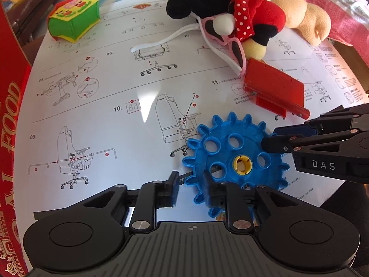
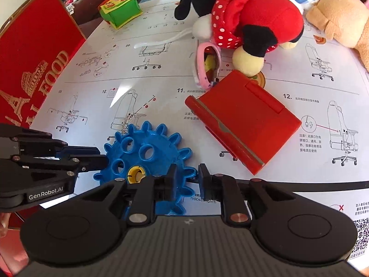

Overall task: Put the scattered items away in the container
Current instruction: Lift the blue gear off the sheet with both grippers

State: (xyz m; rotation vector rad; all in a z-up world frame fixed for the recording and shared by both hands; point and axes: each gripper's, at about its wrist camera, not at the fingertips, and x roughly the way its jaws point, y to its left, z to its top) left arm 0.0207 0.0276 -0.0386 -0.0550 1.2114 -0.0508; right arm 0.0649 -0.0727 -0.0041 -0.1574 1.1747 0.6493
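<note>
A blue toothed gear with a yellow hub lies flat on the printed sheet; it also shows in the right wrist view. My left gripper is open, its jaws straddling the gear's near-left rim. My right gripper is open at the gear's other edge, one finger over the teeth. A red phone stand lies to the right. A Minnie plush, pink heart glasses, a tan bear and a green cloth block lie farther back. The red box stands at left.
The white instruction sheet covers the round table. Pink checked cloth lies at the far right. A wooden stool and toys stand on the floor beyond the table.
</note>
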